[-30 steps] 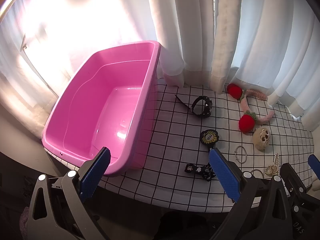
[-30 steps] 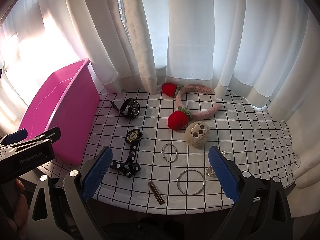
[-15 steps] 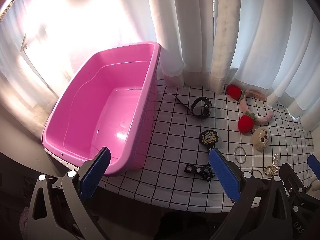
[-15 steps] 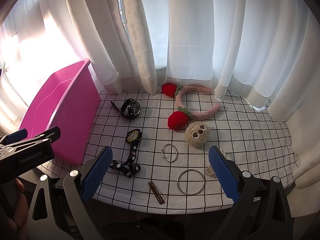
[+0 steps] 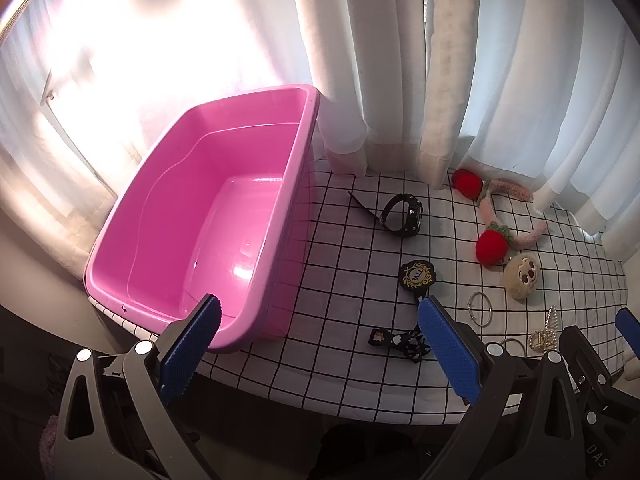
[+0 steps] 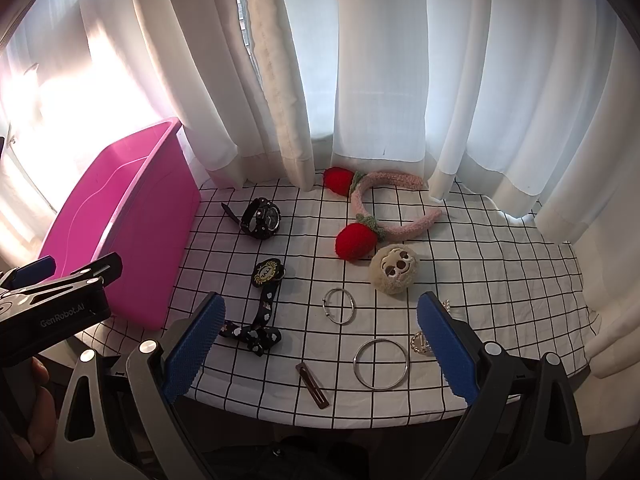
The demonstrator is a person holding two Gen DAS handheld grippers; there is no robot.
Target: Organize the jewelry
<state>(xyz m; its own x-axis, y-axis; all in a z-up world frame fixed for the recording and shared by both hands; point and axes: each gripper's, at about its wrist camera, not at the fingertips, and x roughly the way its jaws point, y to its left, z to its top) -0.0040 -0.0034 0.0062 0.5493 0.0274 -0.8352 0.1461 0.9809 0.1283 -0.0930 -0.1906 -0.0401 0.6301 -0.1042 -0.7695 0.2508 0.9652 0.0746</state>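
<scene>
both hand-held grippers spread apart, grid tablecloth [image 6: 480, 264], pink tub [image 5: 208, 216], white curtains [image 6: 380, 60]

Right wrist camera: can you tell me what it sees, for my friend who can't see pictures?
The open right gripper hovers over a checkered tablecloth scattered with a black watch, a strawberry headband, a plush face, two silver bangles and a hair clip. An empty-looking pink bin sits left.

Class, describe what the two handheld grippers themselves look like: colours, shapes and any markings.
Each gripper, left gripper and right gripper, has two black plastic fingers with triangular cut-outs and silver round fasteners. The fingers carry flat blue ribbed pads. The left gripper's black body bears pale "GenRobot.AI" lettering.
</scene>
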